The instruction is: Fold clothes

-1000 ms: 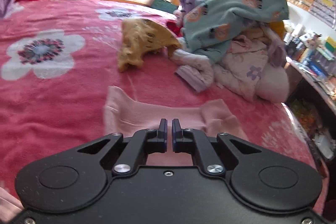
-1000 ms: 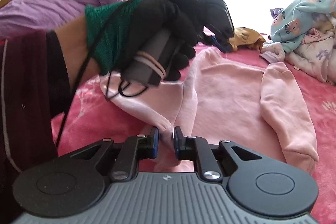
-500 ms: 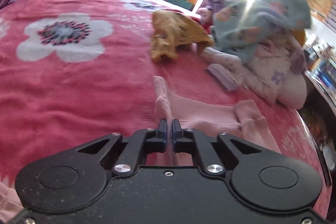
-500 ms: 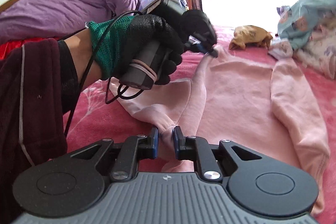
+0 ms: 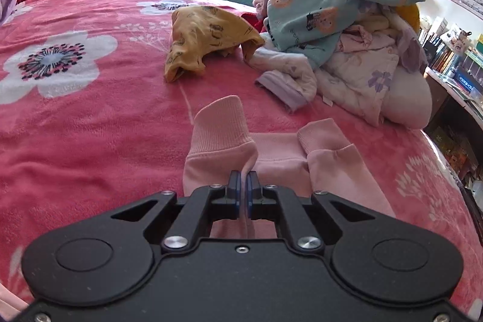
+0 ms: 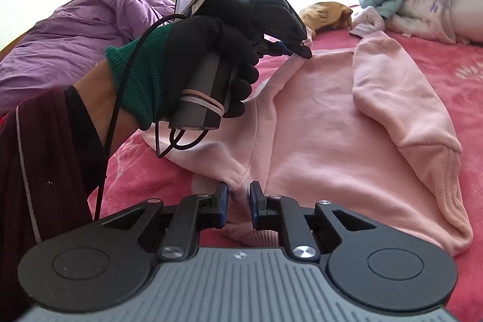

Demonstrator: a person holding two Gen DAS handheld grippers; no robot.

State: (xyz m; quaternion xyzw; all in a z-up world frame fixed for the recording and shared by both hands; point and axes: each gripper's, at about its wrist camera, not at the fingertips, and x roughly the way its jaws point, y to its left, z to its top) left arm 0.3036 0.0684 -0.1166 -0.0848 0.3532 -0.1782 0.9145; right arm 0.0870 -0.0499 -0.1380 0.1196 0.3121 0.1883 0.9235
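Observation:
A pink sweatshirt (image 6: 326, 122) lies spread on the red flowered blanket (image 5: 90, 125). My left gripper (image 5: 242, 180) is shut on the fabric near the ribbed cuff (image 5: 222, 125) of one sleeve and holds it lifted over the body. In the right wrist view the left gripper (image 6: 289, 50) pinches that sleeve above the sweatshirt. My right gripper (image 6: 238, 192) is shut on a bunched fold of the sweatshirt at its near edge. The other sleeve (image 6: 401, 110) lies folded across the body on the right.
A pile of unfolded clothes (image 5: 347, 29) sits at the far right of the bed, with a yellow garment (image 5: 205, 41) beside it. A purple quilt (image 6: 75, 41) lies at the left. Shelves with books (image 5: 452, 59) stand past the bed's right edge.
My left gripper has carried the sleeve cuff up and inward over the sweatshirt. My right gripper keeps its hold on the near edge and has barely moved.

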